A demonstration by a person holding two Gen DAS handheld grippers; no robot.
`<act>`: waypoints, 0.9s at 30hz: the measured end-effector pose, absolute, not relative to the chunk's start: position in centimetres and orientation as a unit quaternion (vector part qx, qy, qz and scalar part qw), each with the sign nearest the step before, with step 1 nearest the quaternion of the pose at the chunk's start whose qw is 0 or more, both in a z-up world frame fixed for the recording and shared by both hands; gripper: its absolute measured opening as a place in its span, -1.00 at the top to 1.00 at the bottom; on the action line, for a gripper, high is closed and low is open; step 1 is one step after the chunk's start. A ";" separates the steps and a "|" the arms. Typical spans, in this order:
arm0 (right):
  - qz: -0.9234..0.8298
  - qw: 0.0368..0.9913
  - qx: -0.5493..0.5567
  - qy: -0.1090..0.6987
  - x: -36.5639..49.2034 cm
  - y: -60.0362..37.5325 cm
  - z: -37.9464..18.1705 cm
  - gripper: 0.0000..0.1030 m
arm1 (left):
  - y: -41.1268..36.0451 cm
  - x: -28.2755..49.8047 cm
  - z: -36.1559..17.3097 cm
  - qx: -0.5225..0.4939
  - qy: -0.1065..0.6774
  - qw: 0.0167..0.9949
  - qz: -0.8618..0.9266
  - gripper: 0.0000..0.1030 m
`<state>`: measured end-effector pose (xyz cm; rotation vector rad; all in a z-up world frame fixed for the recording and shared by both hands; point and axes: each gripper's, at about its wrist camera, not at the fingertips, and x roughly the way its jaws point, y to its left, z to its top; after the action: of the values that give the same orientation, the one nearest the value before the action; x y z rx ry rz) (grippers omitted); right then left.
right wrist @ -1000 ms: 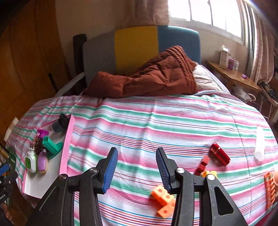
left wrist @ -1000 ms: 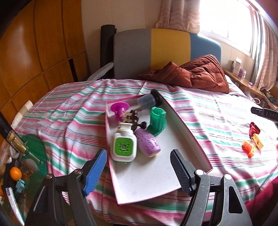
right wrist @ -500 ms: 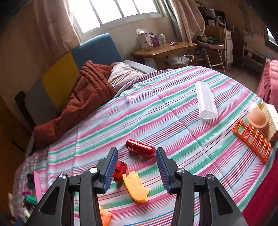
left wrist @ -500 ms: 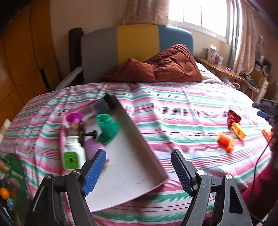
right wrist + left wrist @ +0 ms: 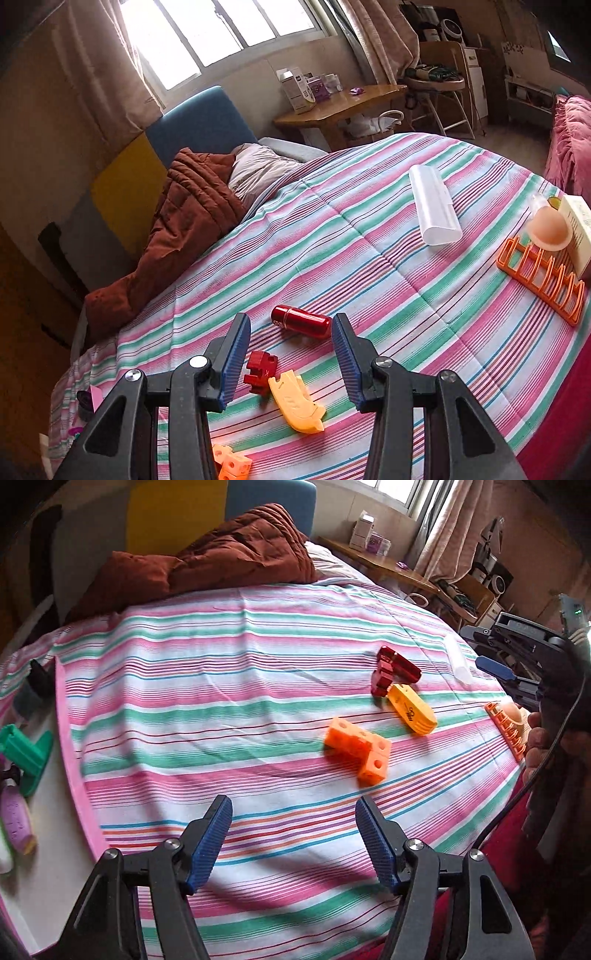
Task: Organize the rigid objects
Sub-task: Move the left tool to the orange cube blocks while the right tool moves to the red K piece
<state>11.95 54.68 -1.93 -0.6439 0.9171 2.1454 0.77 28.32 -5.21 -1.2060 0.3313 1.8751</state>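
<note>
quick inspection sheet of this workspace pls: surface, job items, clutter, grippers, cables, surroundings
surface: striped bedsheet, lightly wrinkled.
job's things: red capsule, red block, yellow piece and orange block loose on the sheet; pink-rimmed tray at left holds a green piece and a purple bottle.
clutter: white tube, orange rack, brown quilt.
grippers: left gripper open, empty, above the sheet; right gripper open, empty, over the red block.
cables: black cable hangs from the right gripper.
surroundings: wooden desk with boxes, window, curtains, chair.
</note>
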 end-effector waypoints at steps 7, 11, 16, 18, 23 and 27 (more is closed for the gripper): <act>0.828 0.343 -0.253 0.365 11.8 55.0 -2.3 0.11 | 33.6 2.0 -6.6 -0.499 0.147 0.445 0.729 -0.37; 0.828 0.335 -0.255 0.369 11.6 55.1 -2.5 0.11 | 36.2 2.5 -7.8 -0.497 0.170 0.445 0.725 -0.37; 0.827 0.331 -0.247 0.382 11.9 55.5 -2.6 0.11 | 38.0 2.8 -9.0 -0.464 0.210 0.448 0.735 0.35; 0.823 0.335 -0.243 0.390 12.2 55.8 -2.8 0.11 | 37.6 2.8 -9.1 -0.450 0.211 0.453 0.740 0.47; 0.810 0.341 -0.233 0.416 12.8 56.4 -3.2 0.11 | 34.5 2.3 -9.3 -0.414 0.225 0.445 0.762 0.47; 0.806 0.340 -0.246 0.417 12.4 56.4 -3.5 0.11 | 31.1 1.5 -9.7 -0.388 0.218 0.449 0.775 0.46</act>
<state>12.39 56.41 -3.47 -0.6400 1.0852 2.0974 1.48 31.09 -9.68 -0.9609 0.5397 1.9167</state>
